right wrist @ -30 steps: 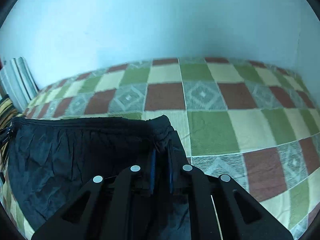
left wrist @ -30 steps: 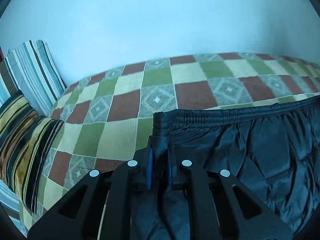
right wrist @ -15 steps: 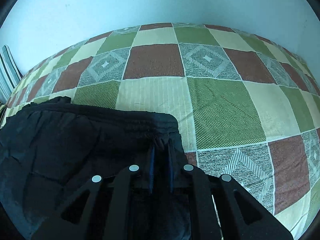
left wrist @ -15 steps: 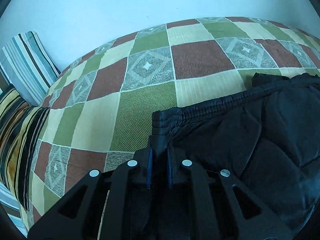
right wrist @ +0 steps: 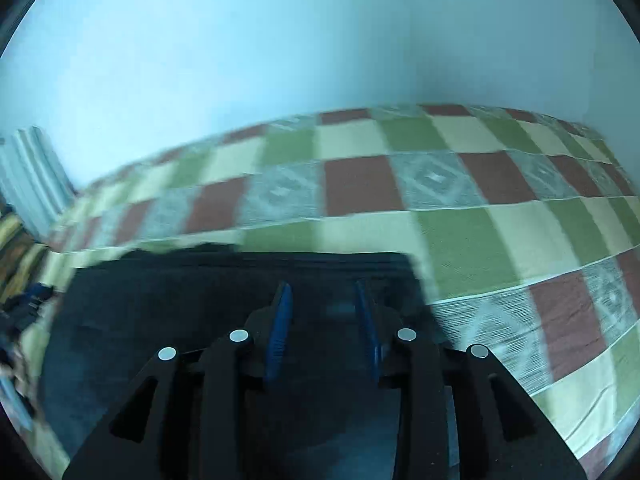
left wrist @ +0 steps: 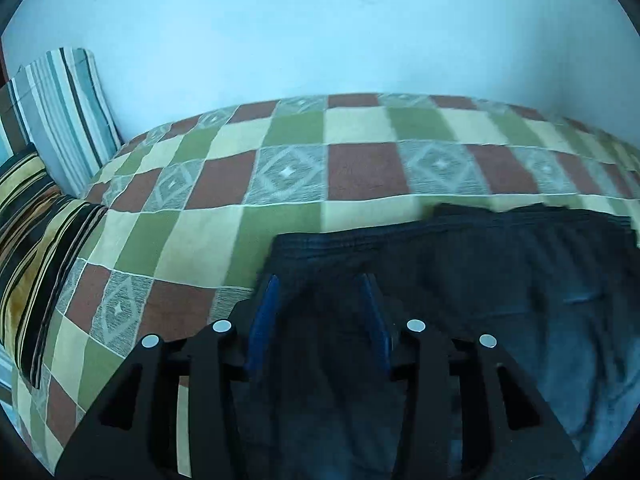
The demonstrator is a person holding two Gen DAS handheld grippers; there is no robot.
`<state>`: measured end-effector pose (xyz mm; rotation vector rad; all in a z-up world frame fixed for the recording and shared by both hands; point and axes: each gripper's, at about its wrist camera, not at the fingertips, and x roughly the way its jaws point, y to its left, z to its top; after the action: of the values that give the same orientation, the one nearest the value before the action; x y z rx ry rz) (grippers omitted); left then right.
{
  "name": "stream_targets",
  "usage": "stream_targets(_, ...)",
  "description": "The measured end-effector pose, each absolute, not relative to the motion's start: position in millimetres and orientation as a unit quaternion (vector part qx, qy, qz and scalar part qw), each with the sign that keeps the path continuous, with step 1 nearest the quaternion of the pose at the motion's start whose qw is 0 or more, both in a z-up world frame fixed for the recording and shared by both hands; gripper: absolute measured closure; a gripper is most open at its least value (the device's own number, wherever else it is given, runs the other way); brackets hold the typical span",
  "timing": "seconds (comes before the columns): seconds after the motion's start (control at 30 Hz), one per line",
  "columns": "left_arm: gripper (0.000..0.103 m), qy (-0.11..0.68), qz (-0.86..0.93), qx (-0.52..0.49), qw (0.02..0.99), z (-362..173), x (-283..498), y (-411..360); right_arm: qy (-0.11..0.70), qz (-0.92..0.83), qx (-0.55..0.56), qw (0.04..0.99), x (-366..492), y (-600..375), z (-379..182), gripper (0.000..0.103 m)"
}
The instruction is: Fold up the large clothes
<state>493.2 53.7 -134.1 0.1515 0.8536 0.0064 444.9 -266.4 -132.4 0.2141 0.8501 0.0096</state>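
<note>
left gripper [left wrist: 320,280] jaws just been opening, gripping nothing; right gripper [right wrist: 323,286] likewise, both angled down.

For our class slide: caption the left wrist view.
Left gripper, jaws just opened, above dark garment lying on checked bedspread.

The right gripper [right wrist: 322,294] hangs over a dark garment [right wrist: 168,320] spread flat on a checked bedspread [right wrist: 500,240] of green, cream and rust squares, and its jaws have just been opening, with its blue pads [right wrist: 280,320] now apart and clear of the cloth. The gathered waistband [right wrist: 320,262] runs across just past the fingertips. A striped cushion [right wrist: 32,176] leans against the pale wall [right wrist: 280,40] at far left, and the whole picture is blurred.
</note>
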Motion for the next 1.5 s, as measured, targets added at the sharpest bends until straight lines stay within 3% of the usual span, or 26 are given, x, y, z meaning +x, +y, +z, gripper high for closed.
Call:
stream_targets(0.13,0.06,0.413,-0.039,0.055,0.908,-130,469,6,0.419,0.035,0.117,0.9,442,-220,-138,0.069)
stream_targets(0.3,0.06,0.44,-0.026,0.067,0.895,-166,469,-33,0.441,0.022,0.081,0.894,449,-182,-169,0.069)
stream_targets(0.43,0.059,0.468,-0.017,0.042,0.883,-197,478,-27,0.456,0.012,0.073,0.887,453,-181,-200,0.064)
stream_targets(0.7,0.058,0.442,-0.009,0.067,0.895,-216,477,-30,0.441,-0.012,0.035,0.897,455,-171,-219,0.062)
stream_targets(1.5,0.059,0.428,-0.009,0.071,0.901,-230,475,-30,0.425,-0.028,0.014,0.905,455,-165,-225,0.062)
